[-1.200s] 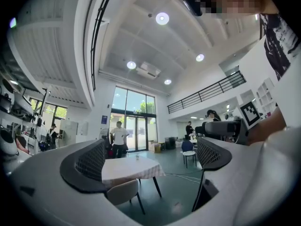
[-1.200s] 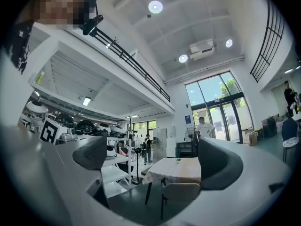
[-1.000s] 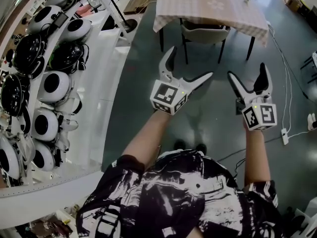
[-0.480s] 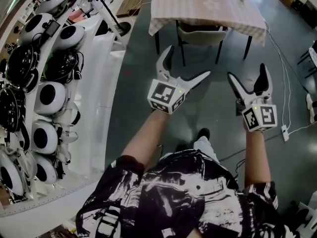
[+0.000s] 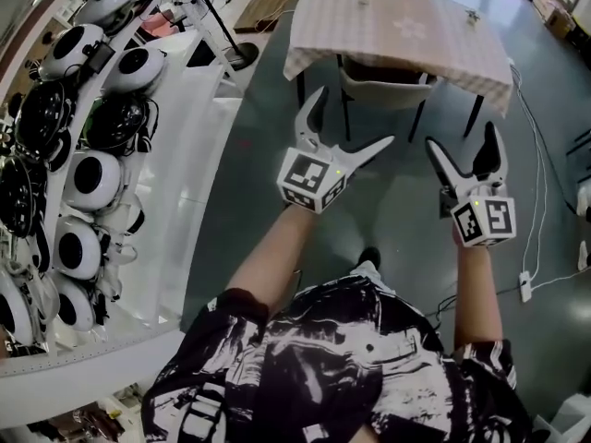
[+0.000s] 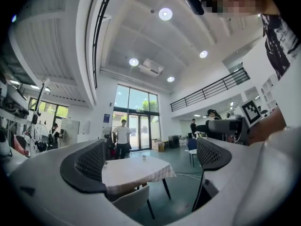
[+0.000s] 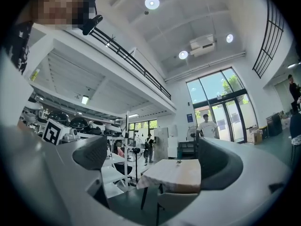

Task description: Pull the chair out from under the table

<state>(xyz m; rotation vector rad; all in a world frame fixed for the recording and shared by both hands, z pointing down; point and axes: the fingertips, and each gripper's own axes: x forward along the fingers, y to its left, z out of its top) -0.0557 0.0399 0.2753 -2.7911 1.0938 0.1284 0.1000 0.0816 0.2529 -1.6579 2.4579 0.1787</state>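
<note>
- The chair [image 5: 382, 74] sits tucked under the table [image 5: 397, 26] at the top of the frame, with its back toward the person.
- Both claws point at it from well apart. The left gripper [image 5: 355, 115] is wide open and empty, and so is the right gripper [image 5: 460, 135] (ready to grab the chair back, I think).
- The floor [image 5: 369, 210] in the middle is bare, so there is room to pull.
- Stay off the white shelf [image 5: 185, 183] at the left and the plug strip [image 5: 524, 288] at the right.
</note>
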